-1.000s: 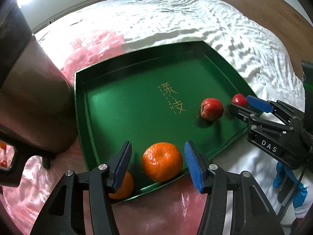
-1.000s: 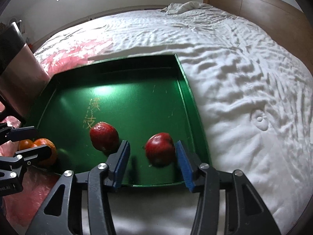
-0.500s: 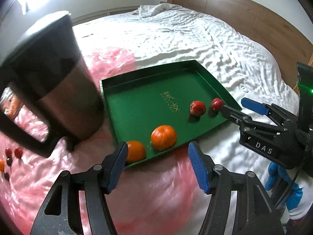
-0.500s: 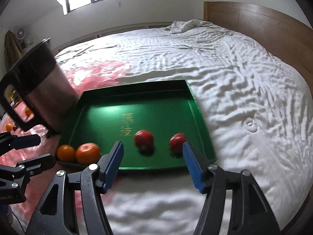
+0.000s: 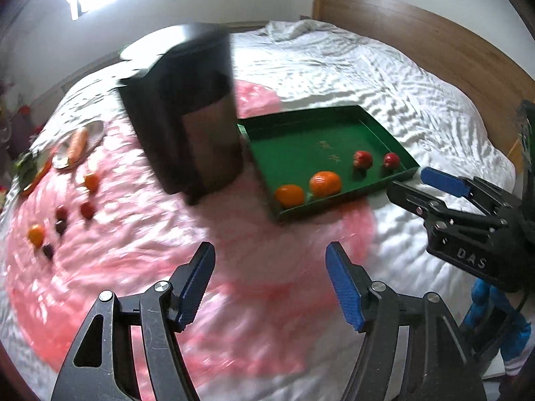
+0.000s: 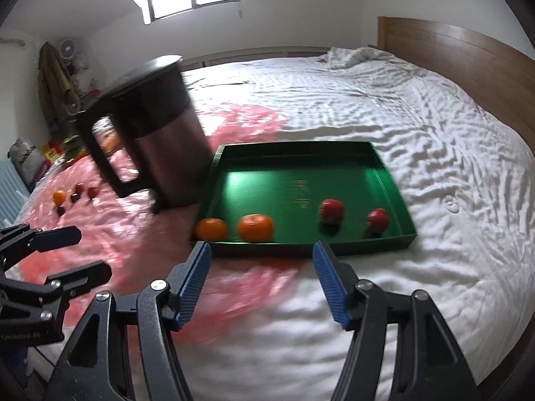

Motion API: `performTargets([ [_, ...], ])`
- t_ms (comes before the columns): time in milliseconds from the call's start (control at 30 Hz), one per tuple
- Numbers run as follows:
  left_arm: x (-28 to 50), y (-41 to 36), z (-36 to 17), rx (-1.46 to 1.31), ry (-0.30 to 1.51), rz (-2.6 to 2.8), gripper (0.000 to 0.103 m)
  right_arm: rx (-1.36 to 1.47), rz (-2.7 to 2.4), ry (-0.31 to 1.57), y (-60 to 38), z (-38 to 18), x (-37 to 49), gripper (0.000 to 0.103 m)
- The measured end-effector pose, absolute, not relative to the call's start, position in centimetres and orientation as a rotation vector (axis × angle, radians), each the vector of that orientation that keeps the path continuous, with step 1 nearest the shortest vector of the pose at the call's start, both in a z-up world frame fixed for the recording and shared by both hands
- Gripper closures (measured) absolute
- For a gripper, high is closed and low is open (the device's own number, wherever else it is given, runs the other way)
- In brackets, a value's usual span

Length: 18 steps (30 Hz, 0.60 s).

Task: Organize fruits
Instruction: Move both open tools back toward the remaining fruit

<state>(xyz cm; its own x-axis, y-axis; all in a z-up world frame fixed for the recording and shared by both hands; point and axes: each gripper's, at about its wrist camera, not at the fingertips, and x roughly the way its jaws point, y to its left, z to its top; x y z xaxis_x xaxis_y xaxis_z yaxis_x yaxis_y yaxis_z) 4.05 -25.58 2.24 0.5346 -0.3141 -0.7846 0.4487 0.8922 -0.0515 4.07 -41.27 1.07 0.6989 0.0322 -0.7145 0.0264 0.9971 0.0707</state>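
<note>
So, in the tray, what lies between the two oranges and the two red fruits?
Only bare green tray floor, with faint gold lettering just behind it. The right wrist view shows this best: oranges at the left, red fruits at the right.

Jug blurred; plate indistinct.

A green tray with gold lettering carries two orange fruits and two red fruits.

Dark jug close beside tray's left wall; right side open.
</note>
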Motion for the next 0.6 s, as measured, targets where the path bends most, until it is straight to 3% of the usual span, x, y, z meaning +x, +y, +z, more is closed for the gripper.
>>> performTargets([
  [300, 2.0, -16.6, 4.5, 0.093, 0.84, -0.314, 0.04, 0.043, 0.115, 0.767, -32.9, 3.4, 2.1, 0.0],
  [600, 4.6, -7.2, 2.5, 0.024, 0.842, -0.186, 0.04, -0.054, 0.319, 0.774, -22.7, 2.0, 4.0, 0.0],
])
